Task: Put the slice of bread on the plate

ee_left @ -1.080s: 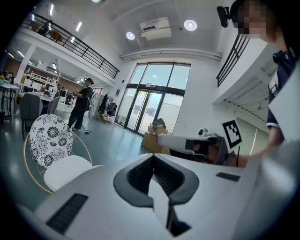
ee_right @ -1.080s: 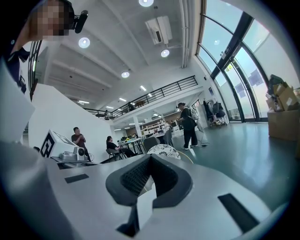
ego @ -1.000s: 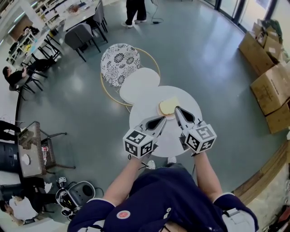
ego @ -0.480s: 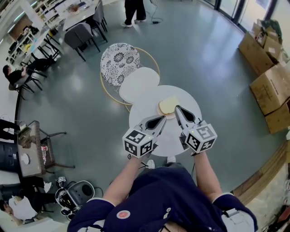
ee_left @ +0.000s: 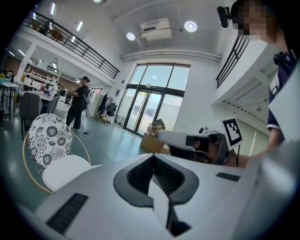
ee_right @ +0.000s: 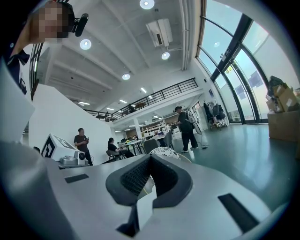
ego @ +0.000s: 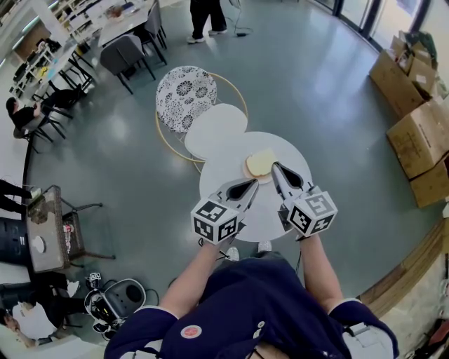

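Left gripper: the jaws are pressed together, tip against tip, with nothing between them. Right gripper: the jaws are also closed tip to tip and hold nothing.

In the head view both grippers lie side by side over the near half of a round white table. Their marker cubes sit toward the person. Their tips point away and converge slightly.

The bread lies flat on the far half of the table, just ahead of both tips. The right gripper's tip is at the bread's near right edge; the pictures do not show whether it touches. The left gripper's tip is just short of the bread's near edge, apart from it.

Beyond the table's far left rim stands a chair. It has a white seat, a round black-and-white patterned back and a thin gold frame. The seat overlaps the table rim in the head view.

The floor is grey-green. Cardboard boxes are stacked at the right, well apart from the table. A standing person is at the far side of the room. Desks with dark chairs and seated people fill the left side.
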A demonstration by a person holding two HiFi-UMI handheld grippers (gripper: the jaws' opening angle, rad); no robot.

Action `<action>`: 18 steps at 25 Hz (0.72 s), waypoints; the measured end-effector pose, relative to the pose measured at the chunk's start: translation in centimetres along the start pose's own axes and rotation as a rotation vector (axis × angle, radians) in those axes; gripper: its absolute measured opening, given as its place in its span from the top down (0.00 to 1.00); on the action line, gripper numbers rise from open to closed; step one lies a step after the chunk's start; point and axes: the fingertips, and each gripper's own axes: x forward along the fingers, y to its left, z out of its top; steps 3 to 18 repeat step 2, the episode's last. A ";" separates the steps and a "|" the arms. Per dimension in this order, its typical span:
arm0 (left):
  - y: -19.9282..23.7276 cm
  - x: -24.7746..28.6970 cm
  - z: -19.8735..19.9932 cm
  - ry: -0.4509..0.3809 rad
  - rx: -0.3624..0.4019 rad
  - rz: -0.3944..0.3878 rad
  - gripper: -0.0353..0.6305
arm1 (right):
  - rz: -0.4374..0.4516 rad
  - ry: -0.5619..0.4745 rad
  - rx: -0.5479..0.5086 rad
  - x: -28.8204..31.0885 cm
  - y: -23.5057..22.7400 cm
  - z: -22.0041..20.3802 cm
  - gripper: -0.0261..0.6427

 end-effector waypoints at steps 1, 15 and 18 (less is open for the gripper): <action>-0.1 0.1 0.0 0.000 0.000 0.000 0.94 | 0.000 0.000 0.000 0.0 0.0 0.0 0.95; -0.1 0.1 0.0 0.001 0.000 -0.001 0.94 | 0.001 0.000 0.000 0.0 -0.1 0.0 0.95; -0.1 0.1 0.0 0.001 0.000 -0.001 0.94 | 0.001 0.000 0.000 0.0 -0.1 0.0 0.95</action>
